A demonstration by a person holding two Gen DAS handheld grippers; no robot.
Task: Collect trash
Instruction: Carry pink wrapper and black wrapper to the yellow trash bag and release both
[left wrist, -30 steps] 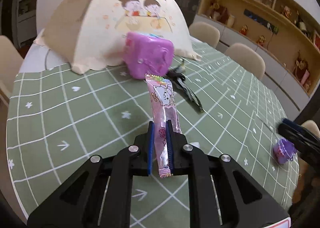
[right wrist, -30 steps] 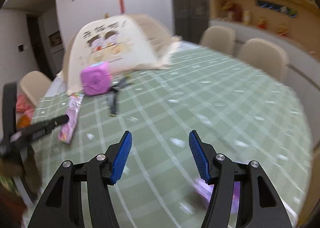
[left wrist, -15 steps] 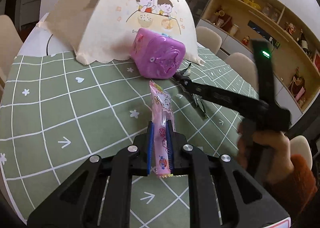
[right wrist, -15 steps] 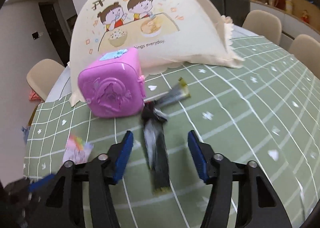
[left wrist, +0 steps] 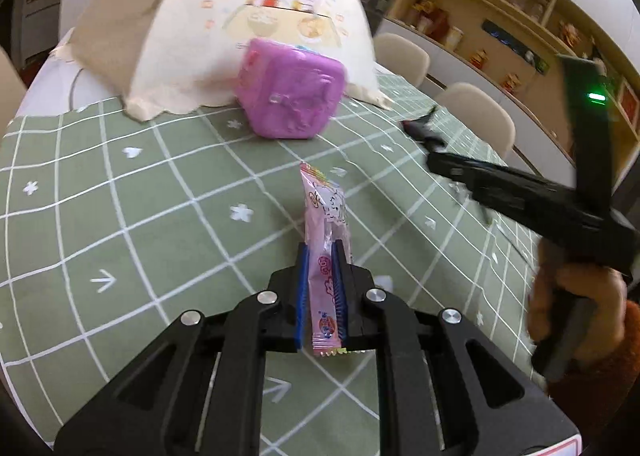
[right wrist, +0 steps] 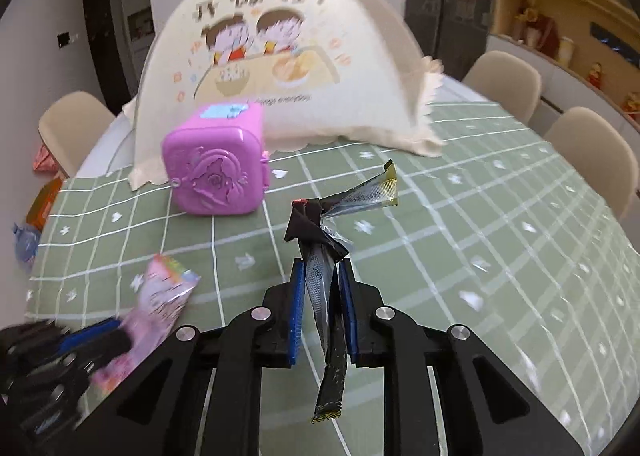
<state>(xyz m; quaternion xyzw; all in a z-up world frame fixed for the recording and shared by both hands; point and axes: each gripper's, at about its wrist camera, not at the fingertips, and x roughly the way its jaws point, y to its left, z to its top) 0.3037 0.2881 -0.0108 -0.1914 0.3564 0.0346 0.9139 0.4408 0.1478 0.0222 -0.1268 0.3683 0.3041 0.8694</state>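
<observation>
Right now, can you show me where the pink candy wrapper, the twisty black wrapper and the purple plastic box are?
pink candy wrapper (left wrist: 322, 216): left wrist view, its printed upper half above the fingers.
twisted black wrapper (right wrist: 310, 222): right wrist view, its knotted middle.
purple plastic box (right wrist: 214, 176): right wrist view, its embossed front face.

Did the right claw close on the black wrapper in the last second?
Yes. The right claw, open a second ago, has advanced toward the pink box and is now shut on the black wrapper, lifted off the green tablecloth.
</observation>
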